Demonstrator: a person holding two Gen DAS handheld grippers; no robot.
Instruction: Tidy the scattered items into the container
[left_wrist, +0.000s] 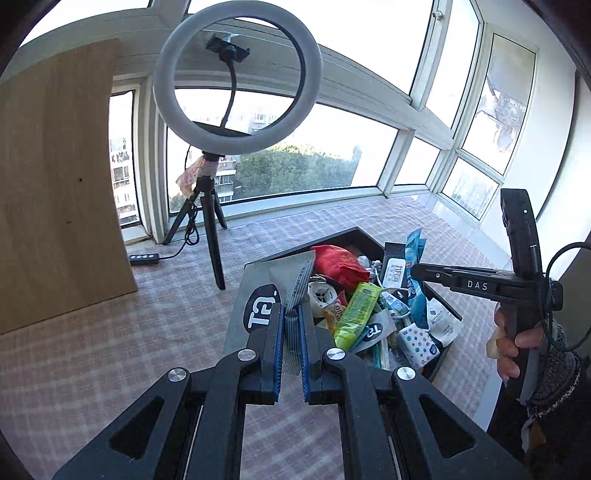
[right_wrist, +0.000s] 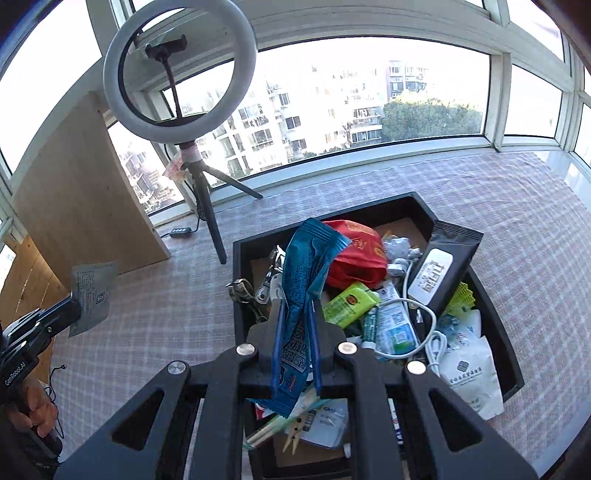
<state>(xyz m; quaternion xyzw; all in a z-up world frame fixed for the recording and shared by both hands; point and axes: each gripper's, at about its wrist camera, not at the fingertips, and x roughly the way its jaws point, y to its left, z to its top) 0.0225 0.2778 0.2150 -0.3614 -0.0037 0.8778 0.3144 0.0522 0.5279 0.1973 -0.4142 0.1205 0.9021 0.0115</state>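
My left gripper (left_wrist: 292, 308) is shut on a grey striped packet (left_wrist: 258, 291) with a black oval logo, held above the left side of the black tray (left_wrist: 369, 239). My right gripper (right_wrist: 296, 302) is shut on a blue snack packet (right_wrist: 308, 266), which stands upright over the black tray (right_wrist: 238, 266). The tray holds several items: a red pouch (right_wrist: 356, 254), a green packet (right_wrist: 349, 302), a black wipes pack (right_wrist: 441, 266), a white cable and a white pouch. In the left wrist view the right gripper (left_wrist: 416, 269) reaches in from the right with the blue packet (left_wrist: 415, 288).
A ring light (left_wrist: 236, 77) on a black tripod (left_wrist: 214, 240) stands behind the tray to the left, its cable and control box (left_wrist: 144, 258) on the checked cloth. A wooden board (left_wrist: 55, 184) stands at the left. Windows run along the back. A person's hand (left_wrist: 511, 345) grips the right handle.
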